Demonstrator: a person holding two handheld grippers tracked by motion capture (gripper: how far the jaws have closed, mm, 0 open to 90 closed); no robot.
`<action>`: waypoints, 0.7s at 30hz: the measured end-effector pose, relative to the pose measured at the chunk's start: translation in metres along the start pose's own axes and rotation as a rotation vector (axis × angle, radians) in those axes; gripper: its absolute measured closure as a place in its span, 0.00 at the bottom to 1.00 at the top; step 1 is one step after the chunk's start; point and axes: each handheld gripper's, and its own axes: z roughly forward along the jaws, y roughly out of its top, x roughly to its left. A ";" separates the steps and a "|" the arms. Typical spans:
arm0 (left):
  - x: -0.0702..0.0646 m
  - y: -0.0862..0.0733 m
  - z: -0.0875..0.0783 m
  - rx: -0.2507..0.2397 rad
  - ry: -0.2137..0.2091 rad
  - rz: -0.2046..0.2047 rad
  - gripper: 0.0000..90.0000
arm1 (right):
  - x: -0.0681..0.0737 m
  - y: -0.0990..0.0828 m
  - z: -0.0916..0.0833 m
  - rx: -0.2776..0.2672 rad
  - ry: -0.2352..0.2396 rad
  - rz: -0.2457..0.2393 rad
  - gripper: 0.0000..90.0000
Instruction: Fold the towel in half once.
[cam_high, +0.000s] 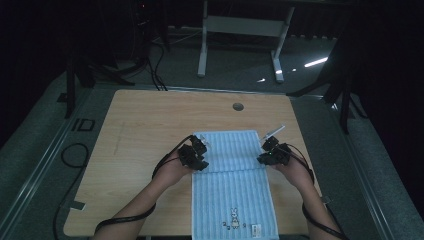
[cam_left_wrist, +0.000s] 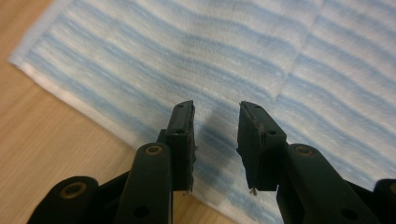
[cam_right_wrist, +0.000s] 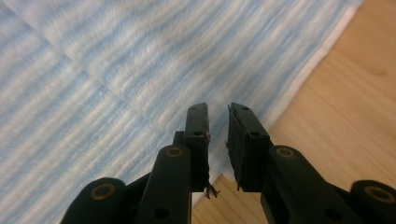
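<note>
Blue striped towel (cam_high: 232, 175) is lying flat on the wooden table (cam_high: 145, 125), near edge, far end folded back over itself. You're hovering your left gripper (cam_high: 204, 145) over its left hem, jaws parted, nothing between them. Your right gripper (cam_high: 267, 141) is sitting over the right hem, jaws slightly apart, also empty.

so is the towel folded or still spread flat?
Folded. The towel's far part is doubled back over itself, its edge forming a crosswise line between the grippers; the near part lies single on the table.
</note>
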 end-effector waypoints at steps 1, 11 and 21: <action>0.000 0.000 0.000 0.000 0.000 0.000 0.74 | 0.000 0.000 0.000 0.000 0.000 0.000 0.87; 0.013 -0.007 0.017 0.036 0.010 -0.012 0.74 | -0.002 0.000 0.026 0.043 0.020 0.023 0.87; 0.034 -0.015 0.013 0.031 0.043 -0.045 0.74 | 0.007 0.019 0.035 0.051 0.013 0.001 0.86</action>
